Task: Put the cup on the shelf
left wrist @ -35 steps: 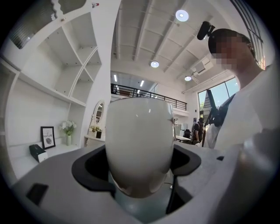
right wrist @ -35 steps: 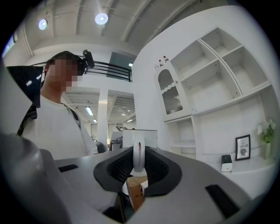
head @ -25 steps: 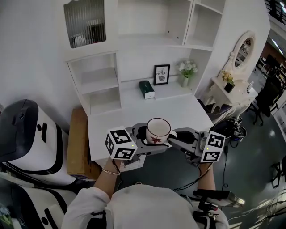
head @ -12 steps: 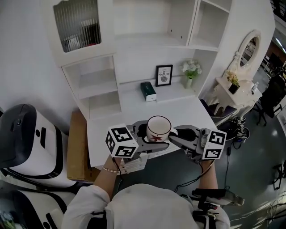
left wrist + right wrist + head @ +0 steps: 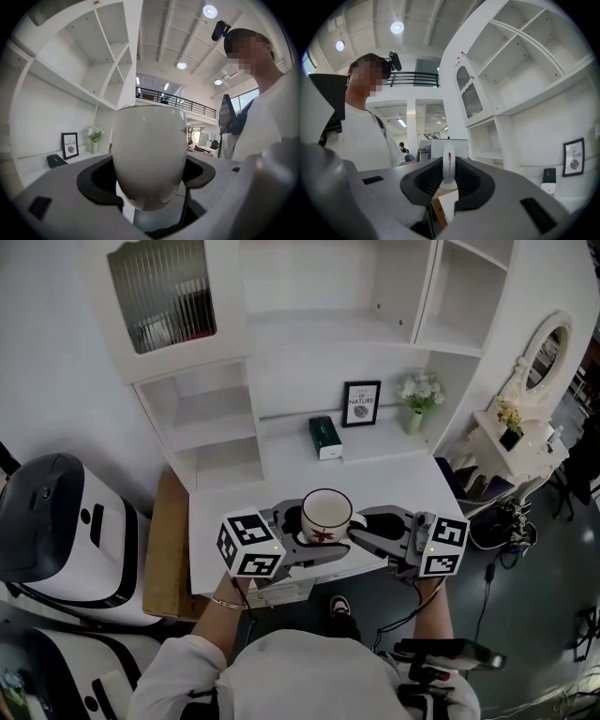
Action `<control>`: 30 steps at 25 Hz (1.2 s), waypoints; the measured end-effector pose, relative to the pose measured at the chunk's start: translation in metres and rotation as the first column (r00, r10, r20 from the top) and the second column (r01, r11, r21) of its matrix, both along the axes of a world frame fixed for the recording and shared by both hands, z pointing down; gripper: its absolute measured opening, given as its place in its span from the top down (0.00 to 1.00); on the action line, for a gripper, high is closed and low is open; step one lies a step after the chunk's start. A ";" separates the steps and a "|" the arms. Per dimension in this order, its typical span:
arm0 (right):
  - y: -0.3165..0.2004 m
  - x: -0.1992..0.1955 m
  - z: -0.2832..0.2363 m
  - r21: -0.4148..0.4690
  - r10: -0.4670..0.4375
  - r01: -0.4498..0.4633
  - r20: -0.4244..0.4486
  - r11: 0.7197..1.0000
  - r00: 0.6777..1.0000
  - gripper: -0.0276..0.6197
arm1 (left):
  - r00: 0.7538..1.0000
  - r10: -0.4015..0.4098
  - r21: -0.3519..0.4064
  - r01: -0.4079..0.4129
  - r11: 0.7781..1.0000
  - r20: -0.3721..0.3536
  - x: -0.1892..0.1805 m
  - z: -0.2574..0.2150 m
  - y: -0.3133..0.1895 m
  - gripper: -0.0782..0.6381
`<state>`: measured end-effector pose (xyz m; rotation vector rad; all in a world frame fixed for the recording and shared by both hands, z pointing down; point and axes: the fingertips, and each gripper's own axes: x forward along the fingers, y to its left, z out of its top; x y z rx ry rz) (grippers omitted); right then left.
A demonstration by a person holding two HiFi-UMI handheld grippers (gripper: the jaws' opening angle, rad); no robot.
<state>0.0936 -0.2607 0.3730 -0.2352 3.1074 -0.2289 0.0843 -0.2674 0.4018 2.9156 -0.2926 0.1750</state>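
A white cup (image 5: 325,513) with a red mark on its side is held upright above the front edge of the white desk (image 5: 394,479). My left gripper (image 5: 309,540) is shut on the cup's body, which fills the left gripper view as a white cup (image 5: 149,154) between the left gripper's (image 5: 149,190) dark pads. My right gripper (image 5: 361,529) comes in from the right and is shut on the cup's handle (image 5: 448,166), pinched thin between the right gripper's (image 5: 447,183) pads. The white shelf unit (image 5: 309,334) rises behind the desk, its compartments open.
On the desk's back ledge stand a green box (image 5: 325,438), a framed picture (image 5: 361,404) and a vase of flowers (image 5: 417,399). A cardboard box (image 5: 164,549) and a white-and-black machine (image 5: 56,521) are at the left. A dressing table with a mirror (image 5: 525,418) is at the right.
Both grippers still hold the cup the same way. The view has shifted, so the shelf and desk sit a little further right and lower than before.
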 end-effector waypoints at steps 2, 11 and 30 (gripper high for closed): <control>-0.017 -0.003 0.000 0.000 -0.037 0.037 -0.001 0.999 0.999 0.84 | 0.999 -0.045 -0.006 0.045 0.999 -0.009 -0.003 0.000 -0.016 0.37; -0.094 -0.007 -0.011 0.004 -0.200 0.200 0.007 0.980 0.980 0.83 | 0.972 -0.228 -0.008 0.228 0.974 -0.052 -0.009 -0.013 -0.092 0.37; -0.144 -0.028 -0.065 0.002 -0.308 0.309 0.051 0.951 0.950 0.84 | 0.931 -0.349 0.020 0.353 0.936 -0.107 -0.031 -0.066 -0.141 0.37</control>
